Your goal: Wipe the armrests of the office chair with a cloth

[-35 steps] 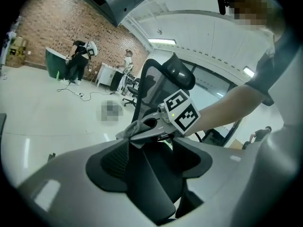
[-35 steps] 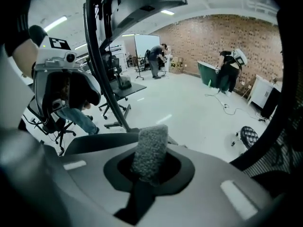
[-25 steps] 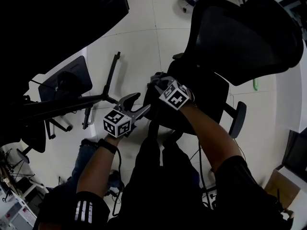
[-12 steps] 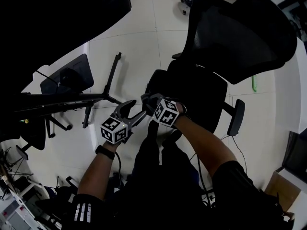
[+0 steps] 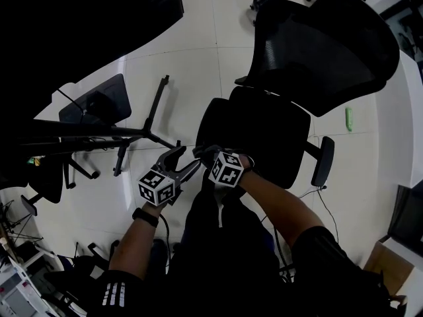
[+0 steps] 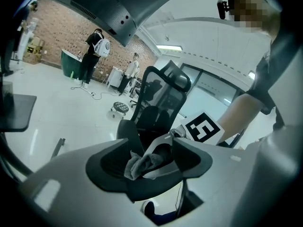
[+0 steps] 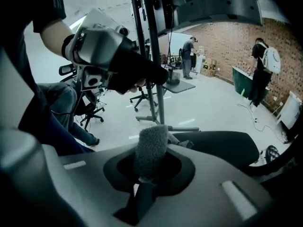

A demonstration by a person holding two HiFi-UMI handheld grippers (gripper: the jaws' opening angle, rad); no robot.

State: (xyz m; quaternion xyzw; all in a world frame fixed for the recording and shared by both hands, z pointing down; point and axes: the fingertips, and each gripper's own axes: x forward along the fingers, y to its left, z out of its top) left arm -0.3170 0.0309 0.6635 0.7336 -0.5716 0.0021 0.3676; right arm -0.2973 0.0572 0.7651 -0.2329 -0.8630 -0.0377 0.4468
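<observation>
Cloth [image 7: 150, 148] near chair seat [image 5: 264, 132] edge

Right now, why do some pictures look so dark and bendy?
Head view: the office chair goes almost black against the bright floor. Left gripper view: the wide lens bends the ceiling. Right gripper view: the close cloth looks fuzzy.

My head camera looks steeply down onto the black mesh-backed office chair [image 5: 310, 45]. The camera on my left gripper [image 6: 150, 161] faces that chair from close by. The one on my right gripper [image 7: 149, 167] looks low across its seat [image 7: 227, 148].
</observation>
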